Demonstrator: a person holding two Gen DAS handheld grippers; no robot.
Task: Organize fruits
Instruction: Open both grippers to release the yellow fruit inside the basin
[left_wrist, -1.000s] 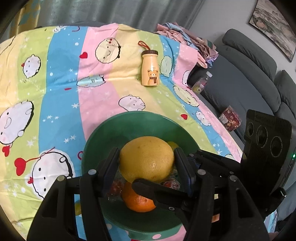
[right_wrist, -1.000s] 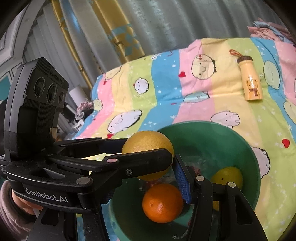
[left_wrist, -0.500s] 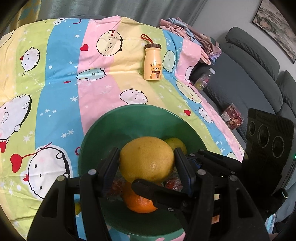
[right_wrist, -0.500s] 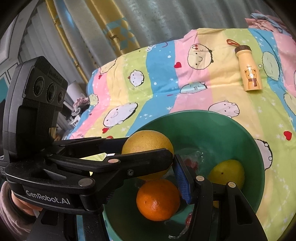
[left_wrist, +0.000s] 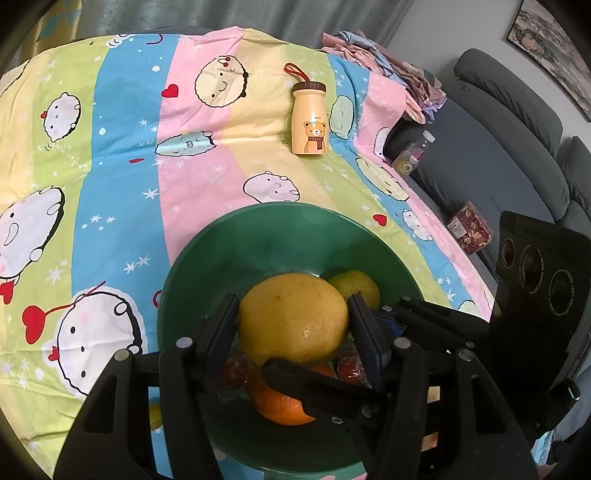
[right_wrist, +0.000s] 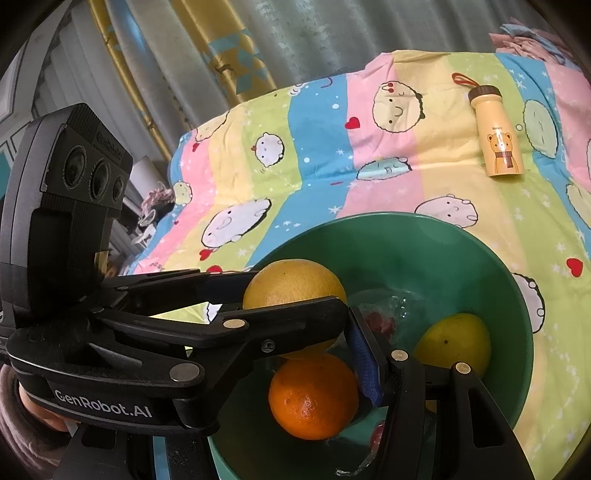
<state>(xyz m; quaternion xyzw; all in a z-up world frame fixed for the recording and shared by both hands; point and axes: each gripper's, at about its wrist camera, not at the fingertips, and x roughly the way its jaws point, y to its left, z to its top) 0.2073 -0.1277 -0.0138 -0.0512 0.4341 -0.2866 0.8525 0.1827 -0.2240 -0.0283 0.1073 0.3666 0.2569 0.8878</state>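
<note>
My left tongs (left_wrist: 293, 325) are clamped on a large yellow grapefruit (left_wrist: 293, 319), one pad pressed against each side, and they hold it over the near part of the green bowl (left_wrist: 258, 236). My right tongs (right_wrist: 354, 339) reach in from the right beside it, roughly half open; I can see the blue pad of one finger (right_wrist: 364, 360), and I cannot tell whether they press on anything. In the right wrist view the left tongs cross the frame from the left with the grapefruit in their grip.

Under the grapefruit, inside the bowl, lies an orange (right_wrist: 314, 397). A smaller yellow-green citrus (right_wrist: 454, 341) sits to its right against the bowl's wall. Small red fruits in clear wrapping (right_wrist: 380, 319) lie on the bowl's floor between them.

The bowl stands on a table covered with a striped cartoon cloth (left_wrist: 122, 155). Far beyond the bowl, a cream bottle with a bear print (left_wrist: 309, 122) stands upright on the cloth. To the right of the table is a grey sofa (left_wrist: 498, 147).
</note>
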